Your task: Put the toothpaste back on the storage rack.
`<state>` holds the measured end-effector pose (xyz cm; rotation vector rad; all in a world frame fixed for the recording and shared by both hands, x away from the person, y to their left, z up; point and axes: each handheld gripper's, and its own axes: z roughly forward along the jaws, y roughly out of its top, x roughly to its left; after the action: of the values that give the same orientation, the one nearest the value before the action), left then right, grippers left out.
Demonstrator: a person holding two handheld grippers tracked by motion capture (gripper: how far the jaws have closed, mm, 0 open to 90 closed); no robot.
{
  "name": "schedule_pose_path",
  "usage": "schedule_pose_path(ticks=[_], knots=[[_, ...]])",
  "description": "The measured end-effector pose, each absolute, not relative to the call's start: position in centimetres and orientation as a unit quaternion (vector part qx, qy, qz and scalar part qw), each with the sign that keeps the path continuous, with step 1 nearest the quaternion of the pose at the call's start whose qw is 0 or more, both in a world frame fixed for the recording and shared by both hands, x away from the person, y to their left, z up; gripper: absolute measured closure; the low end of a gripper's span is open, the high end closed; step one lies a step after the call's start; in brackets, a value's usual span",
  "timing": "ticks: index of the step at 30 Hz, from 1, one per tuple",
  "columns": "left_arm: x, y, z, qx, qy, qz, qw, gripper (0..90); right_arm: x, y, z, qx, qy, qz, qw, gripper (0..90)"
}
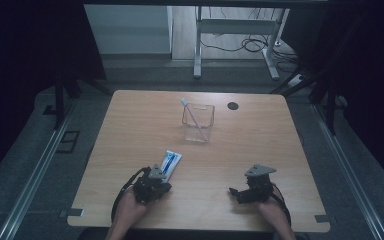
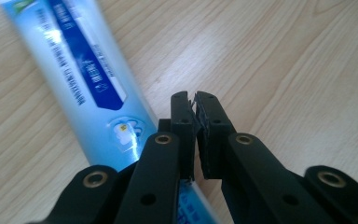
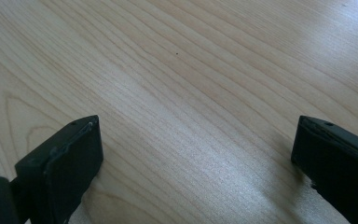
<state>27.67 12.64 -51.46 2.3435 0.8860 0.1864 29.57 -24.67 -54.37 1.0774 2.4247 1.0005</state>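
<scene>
A person seated at a light wooden table (image 1: 240, 145) holds a two-jaw gripper in each hand, forearms entering from the near edge. The left gripper (image 1: 152, 186) sits at the near-left of the tabletop over the lower end of a blue-and-white toothpaste tube (image 1: 170, 163), which lies flat and angled up toward the table's middle. In the left gripper view, that gripper (image 2: 195, 100) has its jaws clenched nearly together with nothing between the tips, while the toothpaste tube (image 2: 81, 88) runs diagonally just beside and partly under them; whether they touch it cannot be told. The right gripper (image 1: 254, 186) rests at the near-right, well apart from the tube, and in the right gripper view its jaws (image 3: 196, 154) stand spread wide over bare wood grain, released and empty. Farther back, near the centre, a clear square cup (image 1: 198, 122) holds a toothbrush (image 1: 192, 116) leaning toward its left corner. A small dark round mark (image 1: 233, 105) lies beyond it.
</scene>
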Motion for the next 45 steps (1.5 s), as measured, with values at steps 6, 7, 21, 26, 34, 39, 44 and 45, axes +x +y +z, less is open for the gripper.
schedule_pose_path(ticks=[6, 7, 21, 26, 34, 39, 44, 45], knots=[[27.9, 13.8, -51.2, 0.885, 0.346, 0.079, 0.303, 86.2, 29.6, -24.7, -54.4, 0.375, 0.846, 0.348, 0.153, 1.8], [28.0, 14.1, -51.2, 0.884, 0.347, 0.080, 0.301, 86.3, 29.6, -24.7, -54.4, 0.375, 0.846, 0.348, 0.153, 1.8], [28.3, 14.7, -50.0, 0.877, 0.348, 0.086, 0.321, 70.5, 29.6, -24.7, -54.4, 0.375, 0.846, 0.348, 0.153, 1.8], [28.8, 15.1, -49.3, 0.878, 0.358, 0.104, 0.299, 61.3, 29.6, -24.7, -54.4, 0.375, 0.845, 0.348, 0.153, 1.8], [30.1, 15.4, -50.1, 0.884, 0.374, 0.085, 0.266, 48.4, 29.6, -24.7, -54.4, 0.376, 0.845, 0.348, 0.154, 1.8], [30.8, 15.1, -50.1, 0.887, 0.381, 0.071, 0.252, 42.6, 29.6, -24.7, -54.4, 0.376, 0.845, 0.348, 0.154, 1.8], [31.8, 14.5, -50.2, 0.897, 0.377, 0.051, 0.226, 39.0, 29.6, -24.7, -54.4, 0.376, 0.845, 0.348, 0.154, 1.8], [32.0, 14.4, -50.2, 0.899, 0.374, 0.049, 0.221, 38.6, 29.6, -24.7, -54.4, 0.375, 0.845, 0.348, 0.154, 1.8]])
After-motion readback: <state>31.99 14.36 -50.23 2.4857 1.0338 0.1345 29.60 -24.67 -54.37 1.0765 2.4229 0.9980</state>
